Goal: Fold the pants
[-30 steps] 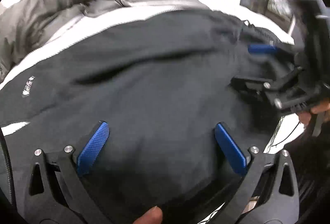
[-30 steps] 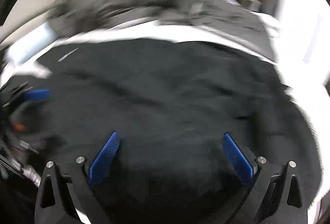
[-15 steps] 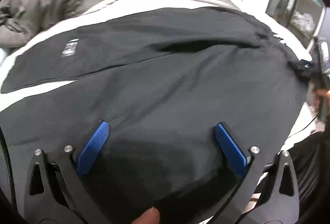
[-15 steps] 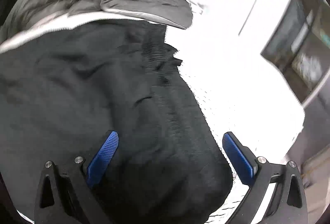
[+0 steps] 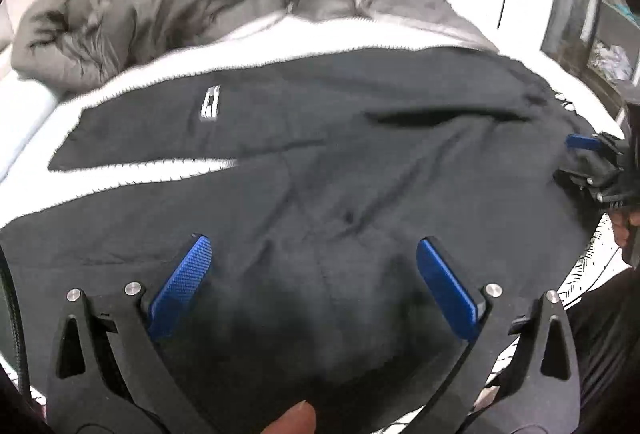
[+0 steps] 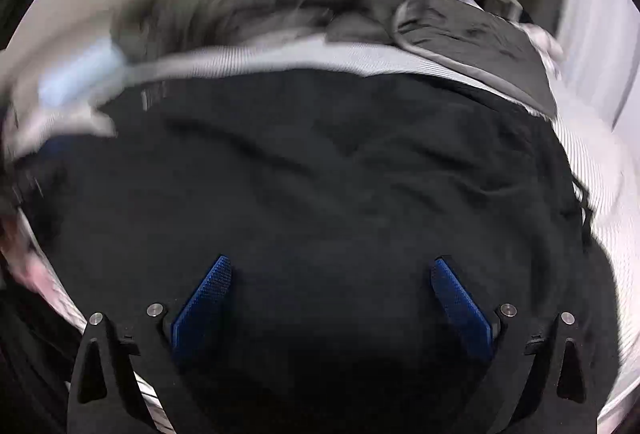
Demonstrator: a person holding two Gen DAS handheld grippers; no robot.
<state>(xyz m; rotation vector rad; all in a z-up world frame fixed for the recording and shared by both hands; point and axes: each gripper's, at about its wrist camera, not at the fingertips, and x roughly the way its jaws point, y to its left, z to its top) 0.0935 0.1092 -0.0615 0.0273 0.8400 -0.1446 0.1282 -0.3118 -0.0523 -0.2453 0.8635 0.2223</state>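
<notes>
Black pants [image 5: 320,162] lie spread on a white bed, legs reaching left with a white gap between them and a small white logo [image 5: 210,102] on the far leg. My left gripper [image 5: 312,266] hovers open over the near part of the fabric. The right gripper [image 5: 588,154] shows at the far right edge of the left wrist view, by the waistband. In the right wrist view the pants [image 6: 320,194] fill the frame, blurred, and my right gripper [image 6: 330,286] is open above them with nothing between its blue pads.
A grey puffy duvet [image 5: 180,2] is bunched along the back of the white bed [image 5: 120,178]. A dark garment [image 6: 472,34] lies at the back right. A fingertip [image 5: 292,420] shows at the bottom edge. A shelf unit [image 5: 600,34] stands at the right.
The right wrist view has swung from the waistband edge and white sheet back over the middle of the pants. The left gripper has pulled back slightly. Both stay open.
</notes>
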